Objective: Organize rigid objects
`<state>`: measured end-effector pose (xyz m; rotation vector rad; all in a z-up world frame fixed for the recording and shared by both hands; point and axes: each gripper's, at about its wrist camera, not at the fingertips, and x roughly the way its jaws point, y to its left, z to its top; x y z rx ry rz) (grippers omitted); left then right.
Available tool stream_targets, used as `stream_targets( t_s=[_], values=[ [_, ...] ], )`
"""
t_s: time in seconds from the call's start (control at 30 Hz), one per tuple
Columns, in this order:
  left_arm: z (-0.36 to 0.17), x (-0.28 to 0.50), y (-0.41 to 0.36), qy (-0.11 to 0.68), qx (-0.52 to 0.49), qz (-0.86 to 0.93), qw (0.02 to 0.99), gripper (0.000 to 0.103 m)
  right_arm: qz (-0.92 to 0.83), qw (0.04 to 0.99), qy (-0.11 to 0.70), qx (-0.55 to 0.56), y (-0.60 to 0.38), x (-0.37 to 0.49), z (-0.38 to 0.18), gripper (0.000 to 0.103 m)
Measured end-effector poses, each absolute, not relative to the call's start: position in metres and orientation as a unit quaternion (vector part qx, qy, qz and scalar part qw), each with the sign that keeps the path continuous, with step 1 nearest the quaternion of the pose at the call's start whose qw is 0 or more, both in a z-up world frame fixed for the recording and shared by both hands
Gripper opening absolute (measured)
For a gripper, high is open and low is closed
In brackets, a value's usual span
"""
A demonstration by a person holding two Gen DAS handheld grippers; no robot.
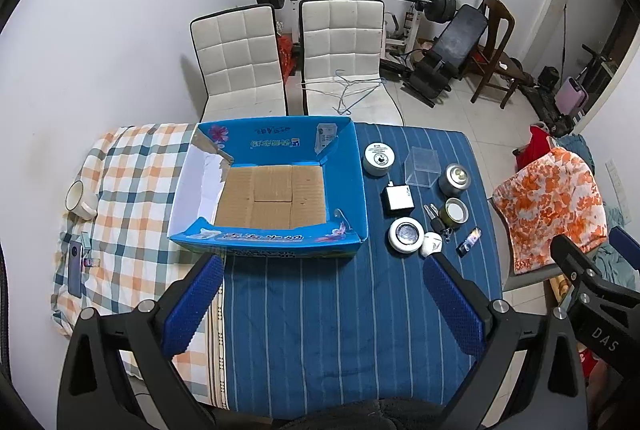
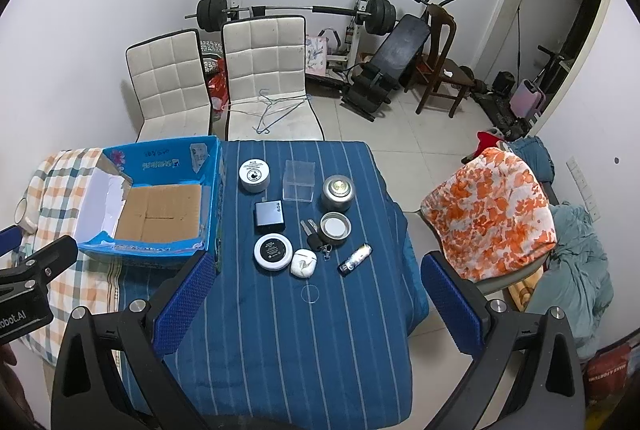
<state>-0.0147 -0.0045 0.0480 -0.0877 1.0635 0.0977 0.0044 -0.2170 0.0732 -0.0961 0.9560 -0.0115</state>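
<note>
The blue cardboard box [image 2: 160, 197] sits empty on the left, and the small stuff is clustered just right of it on the striped cloth [image 2: 280, 330]: round tins, charger block [image 2: 270, 216], clear plastic cube [image 2: 299, 180], keys, earbud case [image 2: 301, 262], lighter. Both the left gripper [image 1: 324, 304] and the right gripper [image 2: 316, 304] hover near the front edge with jaws wide apart, holding nothing. Everything looks light and stiff, but the cube's probably slick, so I'd pinch it across its flat sides.
</note>
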Motion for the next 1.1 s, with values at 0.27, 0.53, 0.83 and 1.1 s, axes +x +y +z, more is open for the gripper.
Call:
stream_targets(
  t_s=[0.27,0.53,0.83,1.1],
  values=[
    [0.049,-0.014,0.001,0.508,-0.044,0.050,0.858,0.103,-0.009,0.886,0.460,-0.048,-0.217,0.007,0.073,0.103],
    [0.046,-0.009,0.003,0.514,-0.048,0.049,0.855,0.103,-0.009,0.886,0.461,-0.045,-0.219,0.013,0.072,0.103],
    [0.036,0.002,-0.003,0.527,-0.049,0.043,0.847,0.103,-0.009,0.880,0.474,-0.041,-0.219,0.025,0.066,0.103],
    [0.014,0.027,-0.022,0.550,-0.053,0.005,0.834,0.103,-0.026,0.867,0.497,-0.029,-0.239,0.048,0.035,0.103]
  ],
)
